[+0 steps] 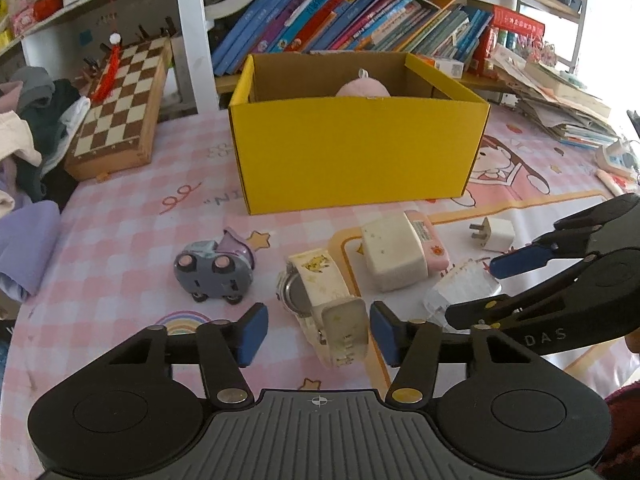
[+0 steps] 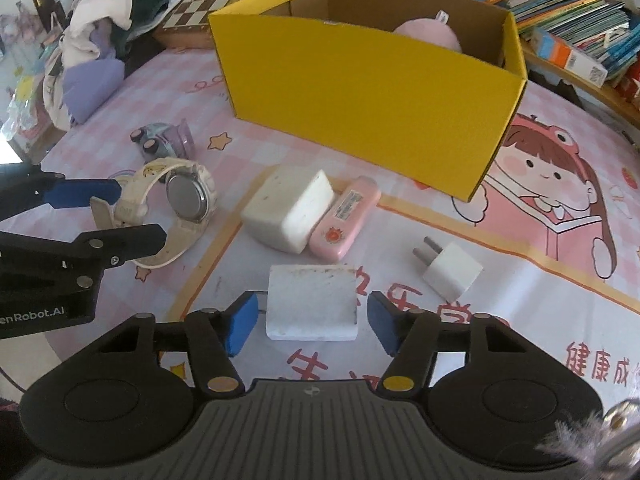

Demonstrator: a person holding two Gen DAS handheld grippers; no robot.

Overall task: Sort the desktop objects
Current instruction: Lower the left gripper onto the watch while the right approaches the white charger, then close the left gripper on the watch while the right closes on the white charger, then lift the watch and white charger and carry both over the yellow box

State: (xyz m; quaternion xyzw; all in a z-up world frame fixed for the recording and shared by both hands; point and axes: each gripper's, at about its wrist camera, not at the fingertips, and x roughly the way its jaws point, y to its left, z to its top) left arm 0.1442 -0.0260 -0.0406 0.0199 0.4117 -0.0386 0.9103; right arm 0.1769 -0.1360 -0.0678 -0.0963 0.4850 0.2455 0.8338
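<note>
Pink checkered tablecloth (image 1: 120, 240) under bookshelves (image 1: 340, 20); both tools (image 1: 316, 332) (image 2: 308, 324) gape wide.

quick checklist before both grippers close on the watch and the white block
1. Left gripper open: ok.
2. Watch strap between its fingers: ok.
3. Right gripper open: ok.
4. White block centred between its fingers: ok.
5. Fingers low enough to grip: cannot tell.
6. Yellow box open, room beside the pink plush: ok.
</note>
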